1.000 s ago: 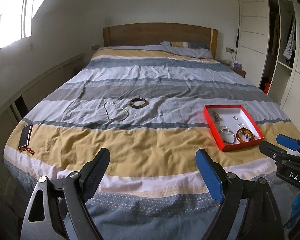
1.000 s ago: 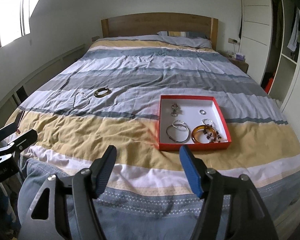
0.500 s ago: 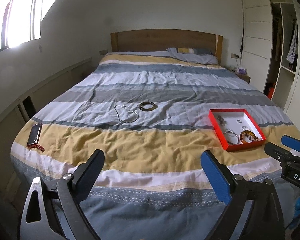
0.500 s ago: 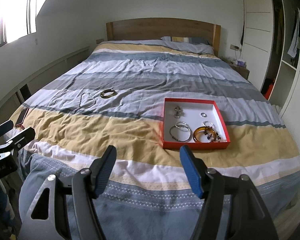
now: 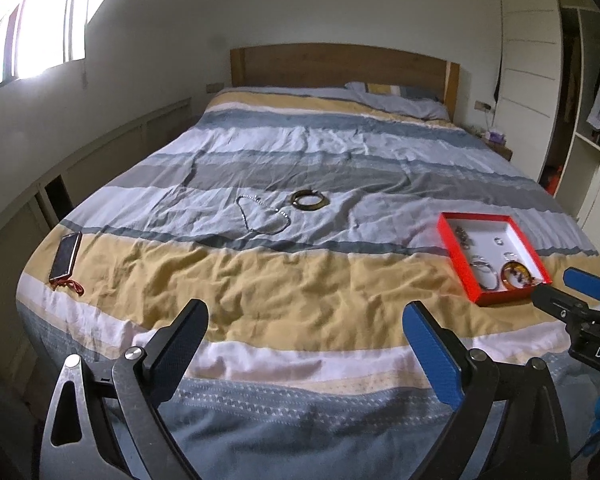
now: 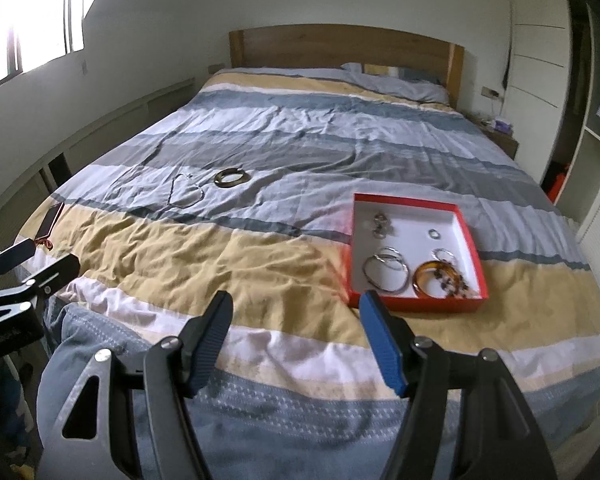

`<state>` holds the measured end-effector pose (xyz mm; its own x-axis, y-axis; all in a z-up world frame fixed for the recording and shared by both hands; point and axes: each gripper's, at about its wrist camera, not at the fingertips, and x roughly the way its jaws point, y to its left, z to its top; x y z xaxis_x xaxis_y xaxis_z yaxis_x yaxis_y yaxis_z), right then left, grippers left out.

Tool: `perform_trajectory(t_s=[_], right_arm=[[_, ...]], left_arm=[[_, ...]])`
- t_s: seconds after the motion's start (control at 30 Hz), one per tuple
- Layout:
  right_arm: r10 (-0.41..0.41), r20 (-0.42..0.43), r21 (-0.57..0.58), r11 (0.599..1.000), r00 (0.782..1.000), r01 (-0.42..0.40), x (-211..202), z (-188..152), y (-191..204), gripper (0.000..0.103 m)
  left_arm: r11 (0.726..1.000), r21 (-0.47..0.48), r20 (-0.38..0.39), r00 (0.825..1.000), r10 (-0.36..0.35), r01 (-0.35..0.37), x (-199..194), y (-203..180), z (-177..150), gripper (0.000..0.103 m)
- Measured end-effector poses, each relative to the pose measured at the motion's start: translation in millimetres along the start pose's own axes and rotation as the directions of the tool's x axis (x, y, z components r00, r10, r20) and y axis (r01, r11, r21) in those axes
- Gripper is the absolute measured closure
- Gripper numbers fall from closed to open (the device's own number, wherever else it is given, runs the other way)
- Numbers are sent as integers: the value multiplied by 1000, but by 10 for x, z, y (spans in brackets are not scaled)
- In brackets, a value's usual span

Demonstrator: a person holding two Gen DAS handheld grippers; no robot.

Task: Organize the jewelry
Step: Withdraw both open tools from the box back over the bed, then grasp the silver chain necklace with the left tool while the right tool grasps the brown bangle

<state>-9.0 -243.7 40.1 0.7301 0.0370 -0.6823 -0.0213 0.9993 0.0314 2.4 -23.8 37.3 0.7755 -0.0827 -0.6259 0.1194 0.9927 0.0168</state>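
Red-walled tray (image 6: 418,305) gathers the sorted pieces; necklace (image 5: 265,219) and bangle (image 5: 309,201) lie loose on the bed (image 5: 284,280); left tool (image 5: 305,354) and right tool (image 6: 296,338) gape empty, presumably ready to fetch them.

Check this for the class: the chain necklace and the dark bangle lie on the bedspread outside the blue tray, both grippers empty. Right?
One slip: the tray is red, not blue, as the right wrist view shows. The chain necklace and dark bangle do lie on the bedspread outside it, and the left gripper and right gripper are empty.
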Motion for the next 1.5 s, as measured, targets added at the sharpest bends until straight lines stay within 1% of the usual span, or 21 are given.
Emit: perform_trajectory(t_s=[0.27, 0.63, 0.8, 0.9, 1.03, 1.17, 1.27, 1.4, 1.5], right_arm=[[34, -47, -40, 999, 998, -36, 523, 288, 91, 39], [82, -125, -92, 991, 989, -94, 1487, 680, 291, 39], [119, -148, -107, 985, 982, -135, 1911, 850, 429, 39], [148, -161, -103, 981, 976, -165, 2180, 958, 512, 39], [176, -166, -114, 974, 970, -196, 2512, 1100, 630, 39], [208, -167, -109, 968, 964, -227, 2851, 1281, 736, 39], [214, -155, -109, 967, 964, -232, 3043, 1431, 791, 39], [219, -131, -110, 966, 967, -233, 3327, 1685, 823, 39], [210, -130, -111, 968, 969, -225, 3543, 1816, 845, 39]], left_arm=[[999, -32, -60, 998, 19, -21, 581, 193, 179, 6], [996, -70, -140, 989, 46, -56, 1509, 475, 415, 6], [990, -120, -163, 985, 61, -81, 1956, 739, 514, 6], [984, -158, -168, 984, 57, -84, 2182, 901, 577, 6], [978, -193, -164, 985, 48, -80, 2512, 1071, 696, 6], [970, -239, -170, 985, 11, -52, 2885, 1198, 846, 6], [962, -268, -177, 984, -6, -43, 3147, 1264, 981, 6], [962, -268, -187, 982, -4, -47, 3468, 1284, 1157, 6], [963, -261, -219, 976, 4, -63, 3727, 1277, 1233, 6]])
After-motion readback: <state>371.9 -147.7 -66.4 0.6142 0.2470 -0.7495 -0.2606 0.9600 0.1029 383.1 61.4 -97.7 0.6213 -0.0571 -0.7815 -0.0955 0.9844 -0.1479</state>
